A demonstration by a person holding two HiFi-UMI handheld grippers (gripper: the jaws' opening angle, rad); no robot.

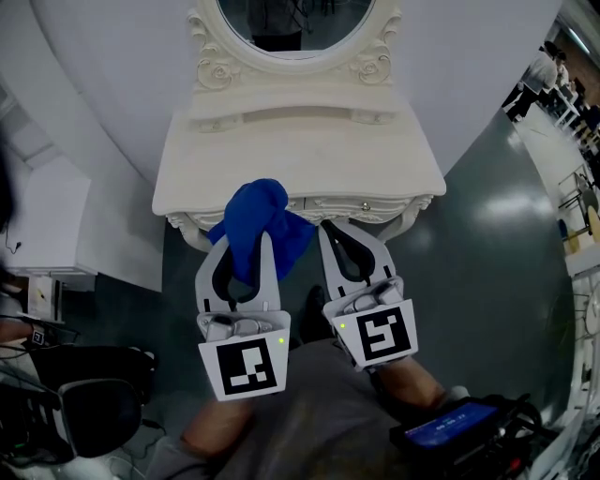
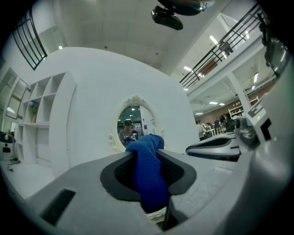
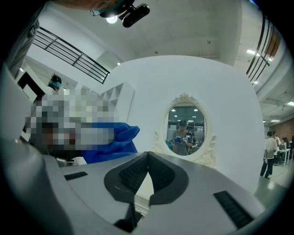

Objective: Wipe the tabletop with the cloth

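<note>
A blue cloth (image 1: 260, 225) hangs bunched between the jaws of my left gripper (image 1: 247, 231), which is shut on it just in front of the white dressing table (image 1: 300, 159). In the left gripper view the cloth (image 2: 149, 172) fills the gap between the dark pads and droops below them. My right gripper (image 1: 326, 228) hovers beside it at the table's front edge, its jaws shut with nothing between them (image 3: 148, 156). From the right gripper view the cloth (image 3: 110, 144) shows at the left.
An oval mirror (image 1: 295, 23) in an ornate white frame stands at the back of the table. White shelving (image 2: 39, 124) lines the curved wall to the left. A dark case with a blue screen (image 1: 450, 427) lies by the person's legs.
</note>
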